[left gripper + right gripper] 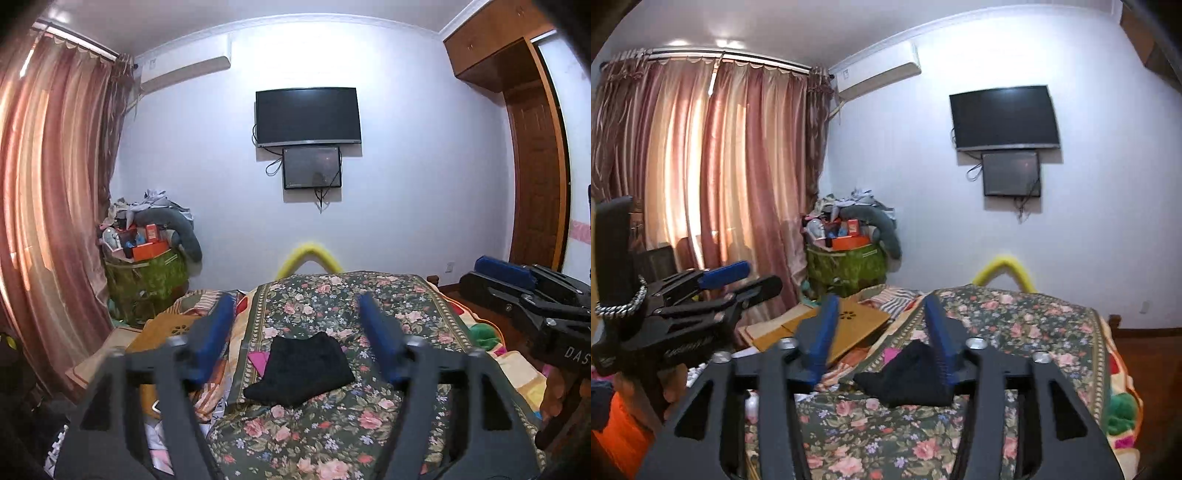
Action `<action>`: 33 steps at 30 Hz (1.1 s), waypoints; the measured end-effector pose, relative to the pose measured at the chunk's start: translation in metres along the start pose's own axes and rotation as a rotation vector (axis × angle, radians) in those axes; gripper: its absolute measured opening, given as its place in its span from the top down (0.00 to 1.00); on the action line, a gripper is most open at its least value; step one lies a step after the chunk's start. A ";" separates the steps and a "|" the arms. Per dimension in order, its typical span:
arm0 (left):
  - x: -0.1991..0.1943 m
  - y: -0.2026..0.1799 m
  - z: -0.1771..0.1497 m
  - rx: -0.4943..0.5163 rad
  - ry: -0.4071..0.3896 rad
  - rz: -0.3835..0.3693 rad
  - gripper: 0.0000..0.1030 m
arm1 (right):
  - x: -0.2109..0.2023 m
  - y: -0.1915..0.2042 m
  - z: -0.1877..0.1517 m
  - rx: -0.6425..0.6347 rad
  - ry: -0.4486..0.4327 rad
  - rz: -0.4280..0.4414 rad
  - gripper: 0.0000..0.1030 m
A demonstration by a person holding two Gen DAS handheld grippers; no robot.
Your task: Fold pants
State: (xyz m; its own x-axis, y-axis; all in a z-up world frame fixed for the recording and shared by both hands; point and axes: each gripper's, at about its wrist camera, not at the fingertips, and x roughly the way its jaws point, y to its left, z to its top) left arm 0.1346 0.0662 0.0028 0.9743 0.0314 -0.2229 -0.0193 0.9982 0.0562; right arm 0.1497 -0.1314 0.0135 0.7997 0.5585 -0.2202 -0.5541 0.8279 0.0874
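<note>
A black pair of pants point(301, 369) lies folded into a small bundle on the floral bedspread point(332, 435). My left gripper point(295, 301) hovers above and short of it, its blue pads spread wide with nothing between them. The right gripper point(472, 273) juts in from the right edge of the left wrist view, held in a hand. In the right wrist view the pants point(908, 384) lie just beyond my right gripper point(881, 301), which is open and empty. The left gripper point(762, 275) shows at the left, also open.
A pink scrap point(260, 360) lies by the pants. Left of the bed are a tan board point(849, 325) and a stuffed green bag point(846, 266) by the curtain point(701, 166). A yellow foam arch point(312, 254) stands at the bed's far end. A green plush point(1123, 410) lies at the right edge.
</note>
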 end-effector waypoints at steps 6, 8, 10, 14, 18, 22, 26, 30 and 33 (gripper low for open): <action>-0.020 -0.001 -0.005 -0.025 0.000 0.001 0.01 | -0.010 -0.003 -0.005 0.032 -0.009 -0.067 0.12; -0.024 0.001 -0.006 -0.032 -0.001 0.001 0.00 | -0.012 -0.004 -0.006 0.032 -0.015 -0.089 0.00; -0.028 0.001 -0.008 -0.035 0.002 0.004 0.00 | -0.011 -0.005 -0.005 0.031 -0.012 -0.105 0.00; -0.032 0.001 -0.009 -0.045 0.009 -0.004 0.00 | -0.016 -0.006 -0.008 0.044 -0.009 -0.103 0.00; -0.033 0.001 -0.010 -0.049 0.013 -0.004 0.00 | -0.017 -0.006 -0.009 0.045 -0.005 -0.106 0.00; -0.030 0.000 -0.010 -0.051 0.022 -0.008 0.00 | -0.024 -0.002 -0.014 0.037 -0.009 -0.109 0.00; -0.025 -0.003 -0.012 -0.042 0.033 -0.011 0.00 | -0.025 -0.003 -0.017 0.033 -0.007 -0.113 0.00; -0.020 -0.005 -0.016 -0.047 0.047 -0.022 0.00 | -0.025 -0.004 -0.018 0.034 0.000 -0.117 0.00; -0.017 -0.006 -0.017 -0.049 0.054 -0.023 0.00 | -0.025 -0.004 -0.019 0.032 0.003 -0.125 0.00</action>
State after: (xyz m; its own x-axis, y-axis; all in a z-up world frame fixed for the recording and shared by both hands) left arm 0.1141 0.0606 -0.0104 0.9611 0.0101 -0.2761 -0.0096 0.9999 0.0033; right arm 0.1279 -0.1498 -0.0002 0.8613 0.4510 -0.2341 -0.4425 0.8922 0.0905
